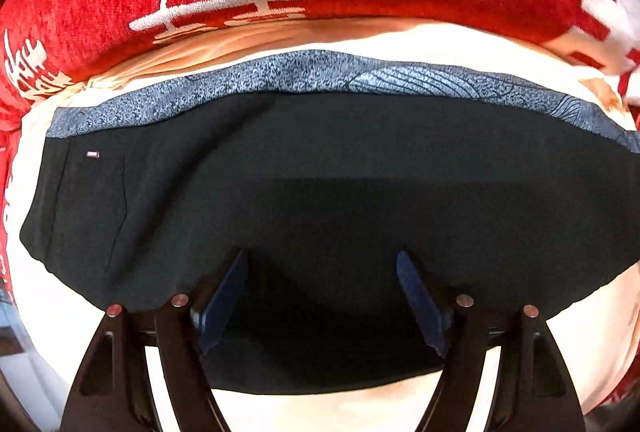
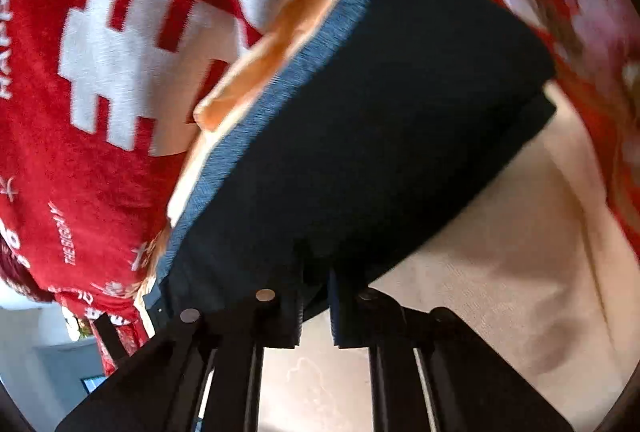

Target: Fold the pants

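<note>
Both layers of the black pants (image 1: 340,172), spread on the cream sheet (image 1: 580,344), are best pinched together: the left tongs (image 1: 322,296) are held wide open above the near edge, while the right tongs (image 2: 314,306) are clamped on that hem.

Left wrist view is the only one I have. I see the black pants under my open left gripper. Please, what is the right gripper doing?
Observer: The right gripper has its fingers nearly together on the near edge of the black pants.
Operator: Is the cloth really between the fingers?
Observer: The edge runs into the narrow gap between them; the picture is blurred, so I cannot confirm a firm grip.
Operator: What lies beside the pants on that side?
Observer: A cream cloth under the pants, and beyond it a red blanket with white flowers.
Operator: And my left gripper?
Observer: The left gripper is open over the pants, as you see.
</note>
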Available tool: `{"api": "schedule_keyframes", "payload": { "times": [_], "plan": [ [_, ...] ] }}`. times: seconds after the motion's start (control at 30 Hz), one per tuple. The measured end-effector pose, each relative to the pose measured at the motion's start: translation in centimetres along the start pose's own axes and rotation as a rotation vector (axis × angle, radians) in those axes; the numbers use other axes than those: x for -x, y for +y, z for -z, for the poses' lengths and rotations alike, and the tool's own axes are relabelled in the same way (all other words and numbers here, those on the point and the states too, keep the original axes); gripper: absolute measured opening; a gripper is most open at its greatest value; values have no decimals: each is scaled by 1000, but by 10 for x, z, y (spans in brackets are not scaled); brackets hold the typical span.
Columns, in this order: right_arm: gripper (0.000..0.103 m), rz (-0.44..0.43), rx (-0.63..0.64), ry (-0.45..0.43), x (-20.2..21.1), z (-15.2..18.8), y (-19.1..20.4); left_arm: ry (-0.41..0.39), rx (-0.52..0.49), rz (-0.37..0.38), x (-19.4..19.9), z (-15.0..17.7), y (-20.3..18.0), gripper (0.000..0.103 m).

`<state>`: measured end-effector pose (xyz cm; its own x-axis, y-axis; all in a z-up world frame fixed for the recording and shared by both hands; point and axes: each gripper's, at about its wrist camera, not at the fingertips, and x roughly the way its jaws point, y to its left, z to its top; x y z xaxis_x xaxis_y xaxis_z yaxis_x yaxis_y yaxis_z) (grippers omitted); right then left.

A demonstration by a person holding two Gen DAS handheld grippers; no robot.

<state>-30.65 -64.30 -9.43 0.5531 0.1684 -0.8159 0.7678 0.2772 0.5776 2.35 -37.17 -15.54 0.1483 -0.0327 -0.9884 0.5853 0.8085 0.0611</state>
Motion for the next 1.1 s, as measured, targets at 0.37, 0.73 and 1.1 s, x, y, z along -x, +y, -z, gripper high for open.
{"api": "schedule_keyframes", "payload": {
  "times": [0.37, 0.73, 1.1],
  "plan": [
    [26, 172, 220, -25, 38, 2, 3, -51, -94, 10, 14, -23, -22, 78],
    [23, 372, 257, -91, -16, -86, 1, -93, -80, 14, -24, -69, -75, 82],
    [28, 332, 260, -89, -4, -98, 21, -54, -62, -23, -3, -50, -21, 89]
  ]
}}
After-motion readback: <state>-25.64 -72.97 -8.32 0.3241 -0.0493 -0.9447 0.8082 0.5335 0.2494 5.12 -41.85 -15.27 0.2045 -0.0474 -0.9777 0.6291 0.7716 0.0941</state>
